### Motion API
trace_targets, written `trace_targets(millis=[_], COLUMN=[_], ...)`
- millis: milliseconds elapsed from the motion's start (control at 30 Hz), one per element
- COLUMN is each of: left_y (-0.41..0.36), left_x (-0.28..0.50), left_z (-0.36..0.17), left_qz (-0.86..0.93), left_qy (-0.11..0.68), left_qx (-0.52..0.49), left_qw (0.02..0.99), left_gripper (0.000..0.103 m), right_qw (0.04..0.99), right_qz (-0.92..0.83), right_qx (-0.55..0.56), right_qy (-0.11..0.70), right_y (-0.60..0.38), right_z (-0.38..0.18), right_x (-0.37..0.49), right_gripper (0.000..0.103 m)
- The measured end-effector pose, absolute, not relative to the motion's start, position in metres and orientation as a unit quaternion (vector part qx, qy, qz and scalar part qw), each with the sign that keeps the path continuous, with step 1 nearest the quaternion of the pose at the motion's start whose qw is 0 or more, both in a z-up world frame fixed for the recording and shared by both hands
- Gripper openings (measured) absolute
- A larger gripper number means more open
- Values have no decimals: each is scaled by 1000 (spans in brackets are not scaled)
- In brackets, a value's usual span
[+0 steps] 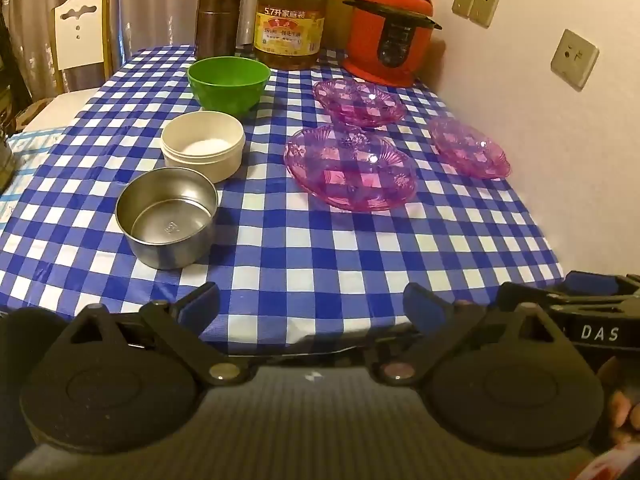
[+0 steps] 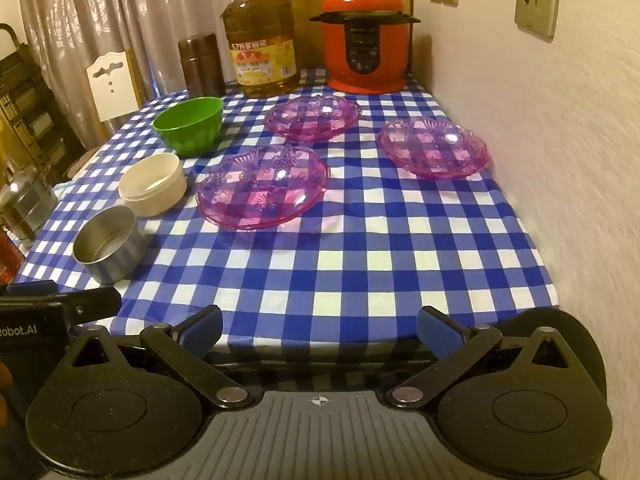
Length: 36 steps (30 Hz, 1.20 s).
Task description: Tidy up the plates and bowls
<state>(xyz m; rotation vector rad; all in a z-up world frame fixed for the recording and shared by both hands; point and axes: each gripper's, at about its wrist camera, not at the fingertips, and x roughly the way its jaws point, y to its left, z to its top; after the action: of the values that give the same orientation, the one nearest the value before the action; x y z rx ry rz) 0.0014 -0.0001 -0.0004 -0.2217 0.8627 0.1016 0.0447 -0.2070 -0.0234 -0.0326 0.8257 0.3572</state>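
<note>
Three clear purple plates lie apart on the blue checked tablecloth: a near one (image 1: 350, 168) (image 2: 262, 186), a far one (image 1: 358, 102) (image 2: 312, 117) and a right one (image 1: 470, 147) (image 2: 434, 147). To their left stand three bowls in a row: a steel bowl (image 1: 168, 218) (image 2: 109, 243), a cream bowl (image 1: 203, 145) (image 2: 153, 184) and a green bowl (image 1: 229, 84) (image 2: 189, 125). My left gripper (image 1: 310, 306) is open over the table's near edge, empty. My right gripper (image 2: 320, 330) is open too, also empty, beside the left one.
At the back stand a brown flask (image 1: 218, 22) (image 2: 201, 65), a big oil bottle (image 1: 290, 16) (image 2: 262, 46) and a red pressure cooker (image 1: 390, 34) (image 2: 366, 38). A wall (image 2: 540, 160) runs along the table's right side. A white chair (image 1: 80, 32) stands at the far left.
</note>
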Motion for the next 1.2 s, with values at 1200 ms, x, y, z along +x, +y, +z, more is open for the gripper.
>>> trace_targets(millis=[1200], left_y=[-4], left_x=[-2], left_z=[2], left_qz=[44], left_qy=[410], left_qx=[-106], left_qw=[905], left_gripper=[95], right_qw=[903], right_qz=[170], right_qx=[-17], right_qy=[393], right_y=[-207], right_z=[-22], right_x=[46], right_gripper=[103])
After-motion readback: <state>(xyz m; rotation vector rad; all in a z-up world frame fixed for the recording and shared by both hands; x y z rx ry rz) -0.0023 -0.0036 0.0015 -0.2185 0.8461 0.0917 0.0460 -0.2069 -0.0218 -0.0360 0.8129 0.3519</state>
